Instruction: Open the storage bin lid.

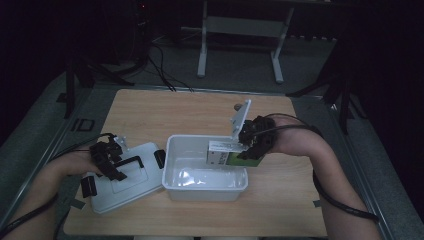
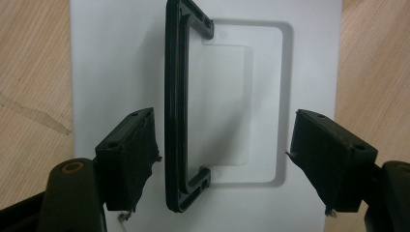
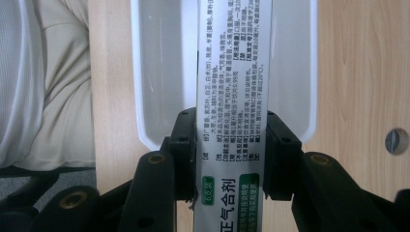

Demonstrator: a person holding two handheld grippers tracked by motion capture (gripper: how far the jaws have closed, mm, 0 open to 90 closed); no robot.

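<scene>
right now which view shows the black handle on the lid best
The left gripper view: the black handle runs its full length across the white lid, between the open left gripper. The high view shows the handle small and dim beside that gripper. The right gripper view looks at the medicine box instead.

Dim lab or studio, wooden table, dark tripod legs, floor cables, white stand
</scene>
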